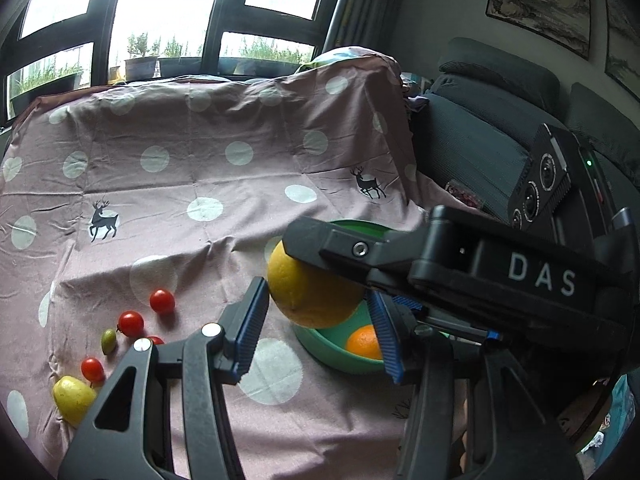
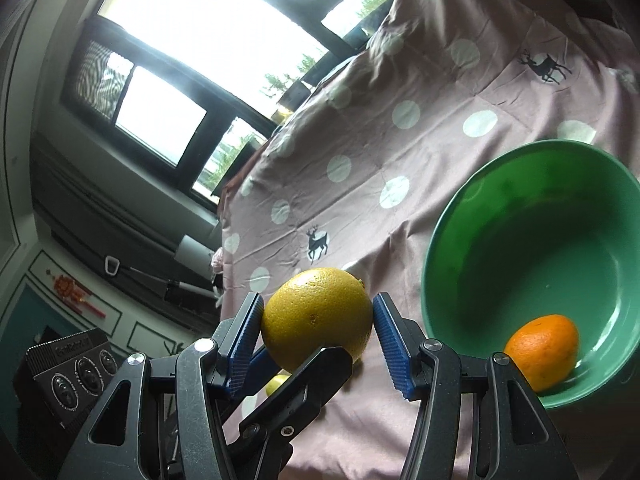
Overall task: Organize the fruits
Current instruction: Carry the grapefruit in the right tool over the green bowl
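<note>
**Holding the Big Yellow Fruit Beside the Green Bowl**

Gripping from two sides, both tools hold one big yellow fruit [image 2: 316, 316] in the air above the pink dotted cloth [image 1: 200, 160]. The right gripper [image 2: 318, 300] has it at about half its spread, with a blue pad pressed against each flank of the rind. The left gripper [image 1: 316, 290] is set to a similar middle width. In its own view its pads meet the fruit's left and right edges, and one of its fingers [image 2: 304, 376] shows from the right wrist view, crossing just under the fruit.

The fruit hangs just beside the near rim of the green bowl [image 2: 540, 240]. From the left wrist view it overlaps the bowl, so whether it is over the rim or short of it cannot be told. An orange [image 2: 542, 350] lies inside the bowl against the wall.

Off to the left on the cloth, well apart from the bowl, lie several cherry tomatoes [image 1: 162, 301], a small green fruit [image 1: 108, 341] among them, and a pale yellow fruit [image 1: 74, 398] at the near edge.
</note>
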